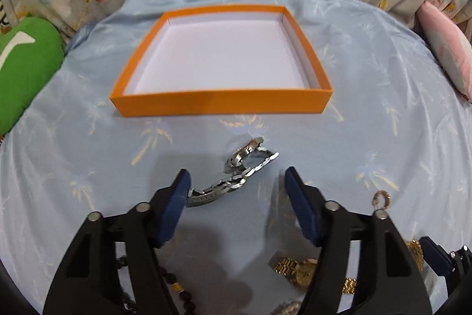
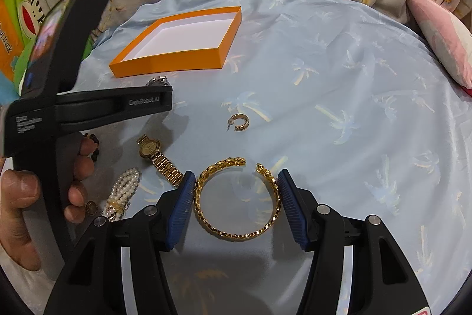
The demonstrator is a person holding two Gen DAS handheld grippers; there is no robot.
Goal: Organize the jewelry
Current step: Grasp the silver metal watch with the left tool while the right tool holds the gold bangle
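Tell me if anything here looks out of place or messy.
Nothing is damaged or spilled. The orange box is empty, and the jewelry all lies loose on the blue cloth outside it: silver watch, gold bangle, gold watch, pearl bracelet, and a lone hoop earring.

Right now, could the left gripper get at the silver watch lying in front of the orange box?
Probably yes. The silver watch lies on the blue cloth between the left gripper's parted jaws, its band end at the left pad. Nothing covers it, and the orange box sits clear beyond.
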